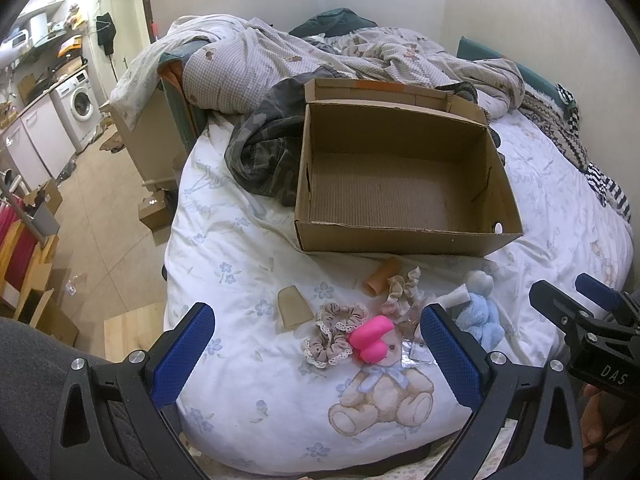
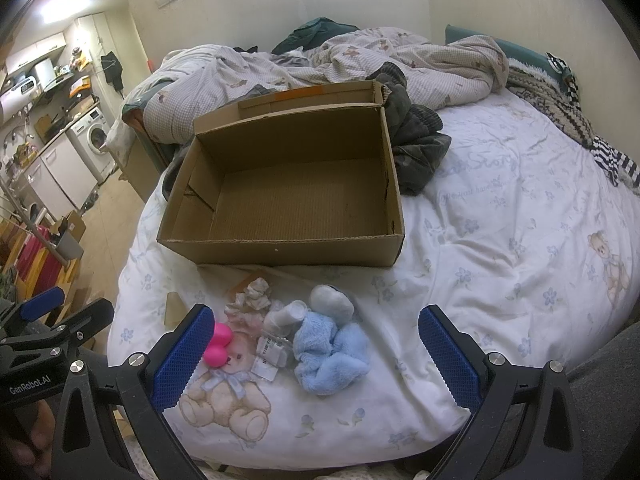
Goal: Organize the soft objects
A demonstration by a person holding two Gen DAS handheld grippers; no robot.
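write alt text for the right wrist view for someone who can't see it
An empty open cardboard box sits on a floral bedsheet, with a blue plush toy, a pink toy and a crumpled scrunchie lying in front of it. The right tongs hang open over the plush, holding nothing.

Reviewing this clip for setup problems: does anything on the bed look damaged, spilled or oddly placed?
Nothing is spilled. The cardboard box stands open and empty, its side wall torn near a corner. It partly rests on a camouflage garment. The soft items, including the blue plush, all lie outside it.
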